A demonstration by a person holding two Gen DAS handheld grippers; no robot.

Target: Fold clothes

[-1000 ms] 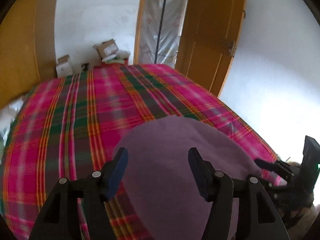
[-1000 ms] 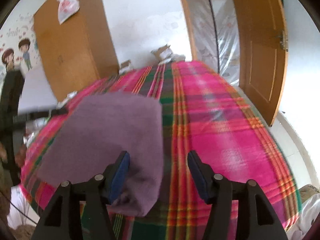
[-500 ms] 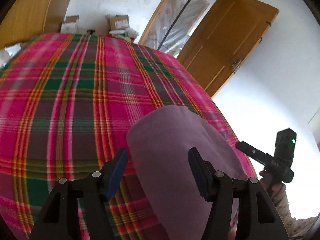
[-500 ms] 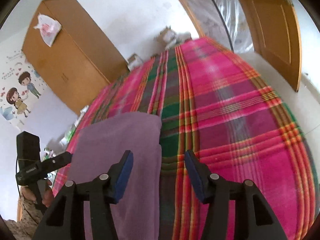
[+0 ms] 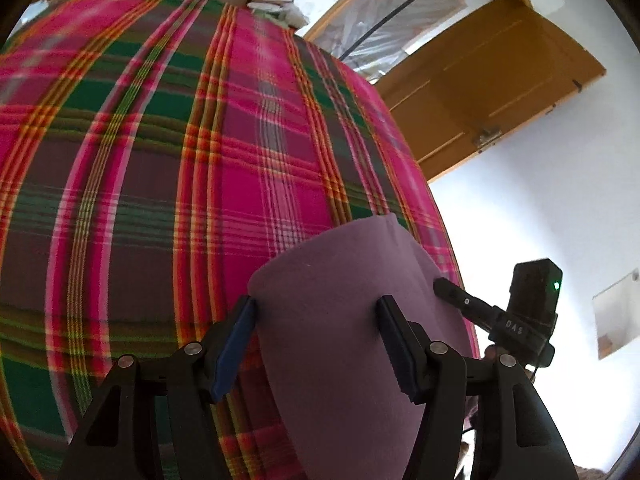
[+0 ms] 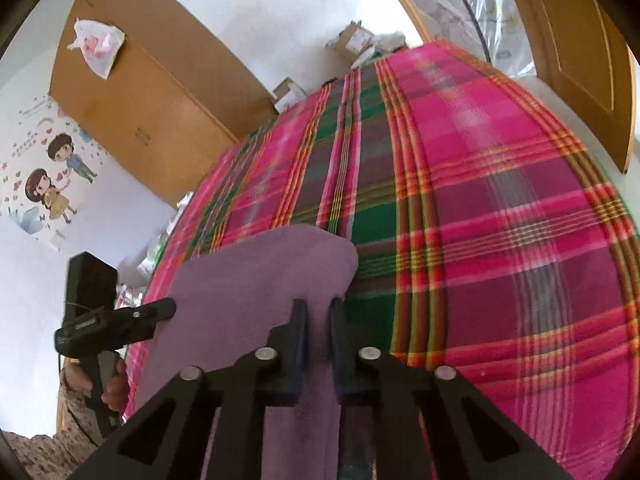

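Two grippers work one purple cloth [image 5: 344, 320] lying on the plaid bed [image 5: 160, 160]. Left gripper [image 5: 320, 344]: jaws wide, the cloth's near left corner lying between and ahead of them, ungripped. Right gripper [image 6: 318, 344]: jaws narrow, pinching the cloth's right edge, with the rest spread ahead and to their left.

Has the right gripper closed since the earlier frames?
Yes. The right gripper, open earlier, is now shut on the purple cloth at its edge nearest the green plaid square.
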